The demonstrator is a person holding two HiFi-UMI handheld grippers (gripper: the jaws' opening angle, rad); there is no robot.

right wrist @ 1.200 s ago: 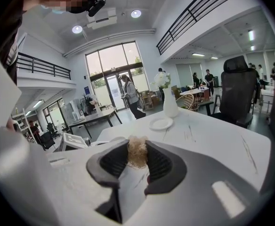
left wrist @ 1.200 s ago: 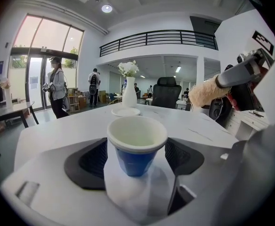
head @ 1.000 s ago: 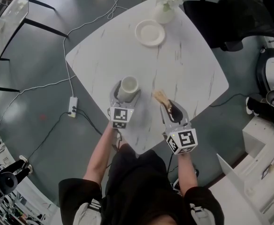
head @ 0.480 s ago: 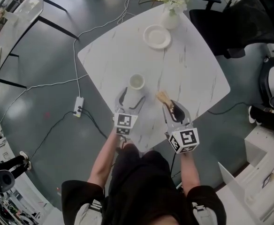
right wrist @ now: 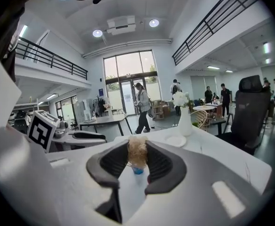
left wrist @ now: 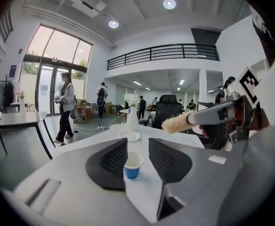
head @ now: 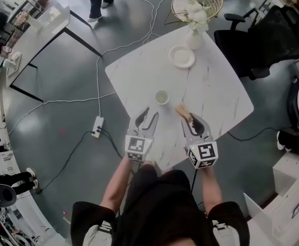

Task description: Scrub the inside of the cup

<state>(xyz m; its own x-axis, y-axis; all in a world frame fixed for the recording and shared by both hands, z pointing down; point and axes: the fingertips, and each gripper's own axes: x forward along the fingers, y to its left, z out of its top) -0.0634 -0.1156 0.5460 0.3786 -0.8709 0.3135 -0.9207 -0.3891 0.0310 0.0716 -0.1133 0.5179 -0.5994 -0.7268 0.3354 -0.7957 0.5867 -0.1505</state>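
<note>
On the white desk (head: 216, 81) the blue cup (left wrist: 133, 165) stands upright just ahead of the left gripper (head: 148, 116), whose jaws have just been closing to a narrow gap with nothing between them, while the right gripper (head: 192, 123) beside it is clamped on a tan bristled brush (head: 182, 109).

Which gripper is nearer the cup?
Left. The left gripper, empty jaws just narrowed, points at the cup close ahead; the right gripper, holding the brush, is farther aside.
</note>
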